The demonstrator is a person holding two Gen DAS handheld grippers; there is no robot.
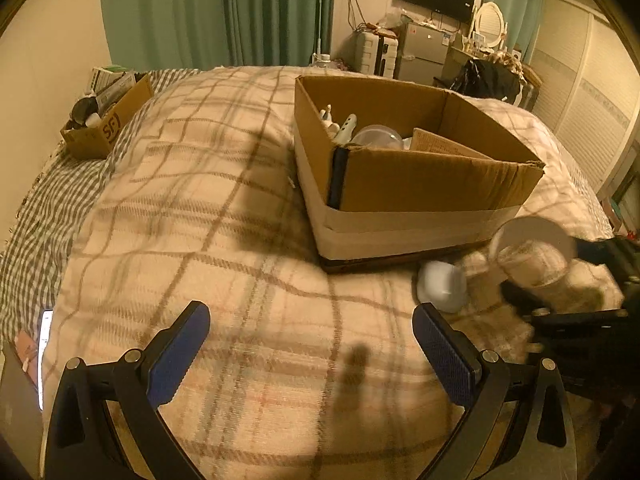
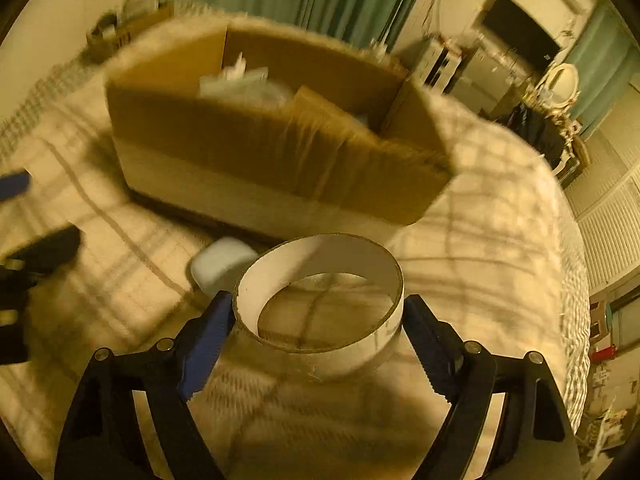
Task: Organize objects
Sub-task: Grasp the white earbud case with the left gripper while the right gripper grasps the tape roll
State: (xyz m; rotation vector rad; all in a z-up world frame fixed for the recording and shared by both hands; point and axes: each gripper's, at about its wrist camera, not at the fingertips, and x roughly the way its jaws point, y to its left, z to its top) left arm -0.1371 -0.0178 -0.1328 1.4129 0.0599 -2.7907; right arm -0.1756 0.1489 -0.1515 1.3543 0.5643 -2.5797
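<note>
Cardboard ring, white inside, sits clamped between the right gripper pads above the bed's plaid blanket; left gripper gapes wide, holding nothing.

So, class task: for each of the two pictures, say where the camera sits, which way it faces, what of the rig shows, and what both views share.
Left wrist view: on the left gripper, facing across the plaid blanket toward the large cardboard box; its own open blue-padded fingers show, and the right gripper is at the right edge.
Right wrist view: on the right gripper, facing the same box; its fingers clamp a white ring.
Shared: box, blanket, ring, the small white object, the green curtains.
</note>
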